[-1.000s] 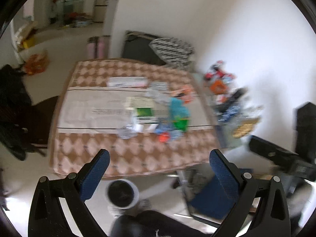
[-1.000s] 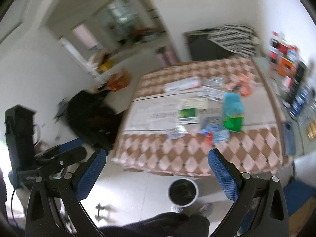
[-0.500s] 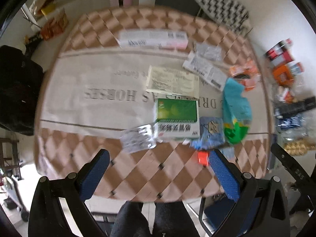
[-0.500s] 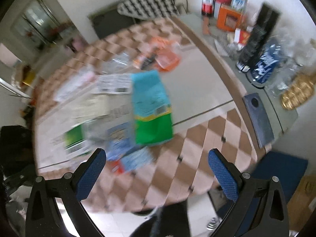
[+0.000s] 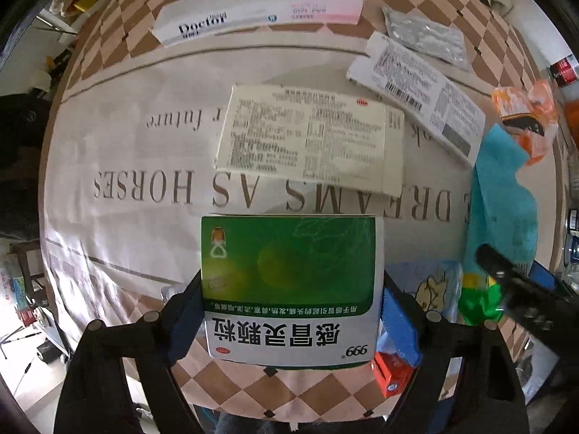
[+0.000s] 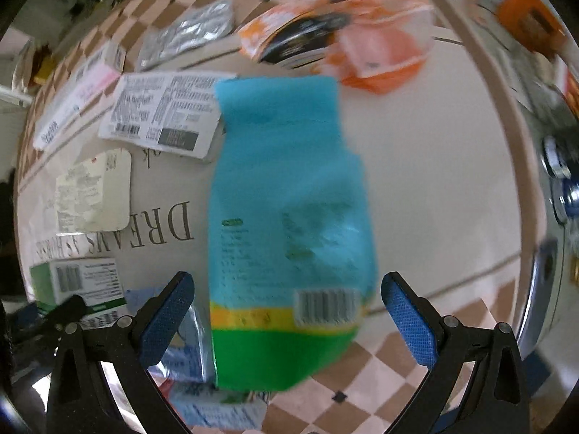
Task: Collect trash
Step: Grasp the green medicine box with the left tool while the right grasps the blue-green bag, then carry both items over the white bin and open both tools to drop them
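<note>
A bench under a checkered cloth with a printed white runner carries scattered packaging: a long white carton at the far edge, a foil blister sheet, a flattened label-printed box and a pale leaflet-like card. At left, the left hand-held gripper straddles the green-and-white medicine box, its blue pads beside the box's two sides; whether they already press it cannot be told. A good grasp here calls for squeezing squarely across the box's side walls before lifting. At right, the right hand-held gripper stands wide apart above the blue-and-green pouch, which lies flat and blurred between the pads. Being limp, the pouch probably needs a pinch at one edge. An orange wrapper lies beyond.
</note>
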